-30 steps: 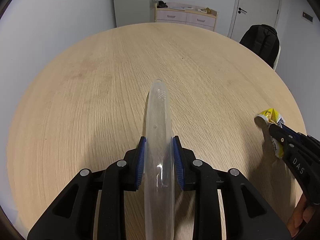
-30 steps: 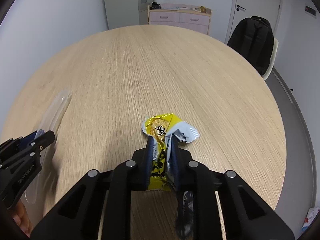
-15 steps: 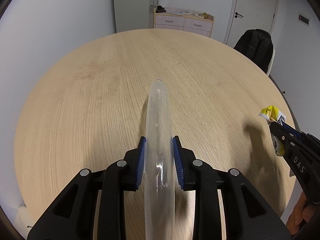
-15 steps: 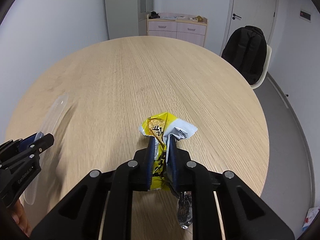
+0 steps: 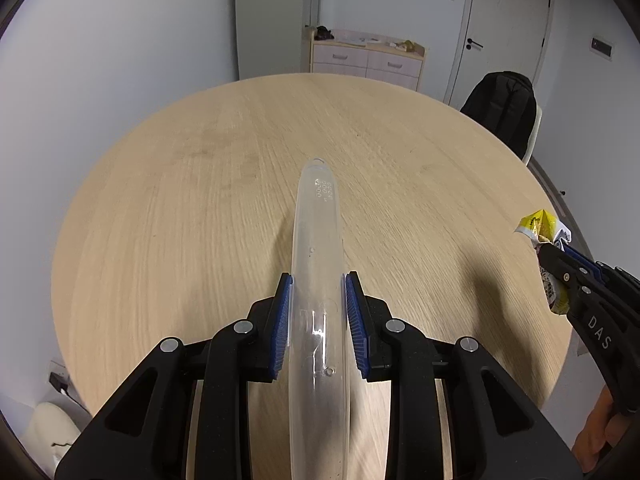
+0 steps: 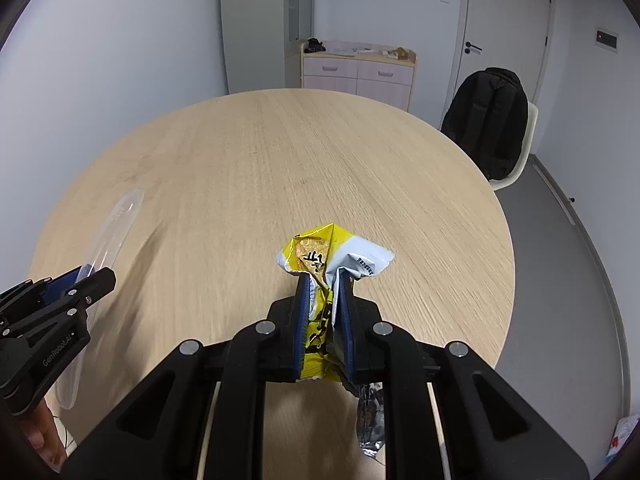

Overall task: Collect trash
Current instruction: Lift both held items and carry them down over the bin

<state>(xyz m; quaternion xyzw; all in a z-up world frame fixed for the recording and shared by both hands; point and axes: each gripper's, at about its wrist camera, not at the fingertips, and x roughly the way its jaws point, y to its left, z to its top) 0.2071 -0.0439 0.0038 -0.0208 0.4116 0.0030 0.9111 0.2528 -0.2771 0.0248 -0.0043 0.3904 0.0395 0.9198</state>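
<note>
My left gripper is shut on a clear plastic lid, held edge-on above the round wooden table; its blue pads press both sides. My right gripper is shut on a crumpled yellow and white snack wrapper, whose silver tail hangs below the fingers. In the left wrist view the right gripper with the snack wrapper shows at the right edge. The right wrist view has the left gripper and the clear plastic lid at its left edge. Both loads hang above the tabletop.
A chair with a black backpack stands at the table's far right. A pink-drawered cabinet and a white door are against the back wall. A hand grips the right tool. Grey floor lies right of the round wooden table.
Both grippers have pulled back and risen with their loads; the table looks smaller and more of the room shows. Both grips are unchanged.
</note>
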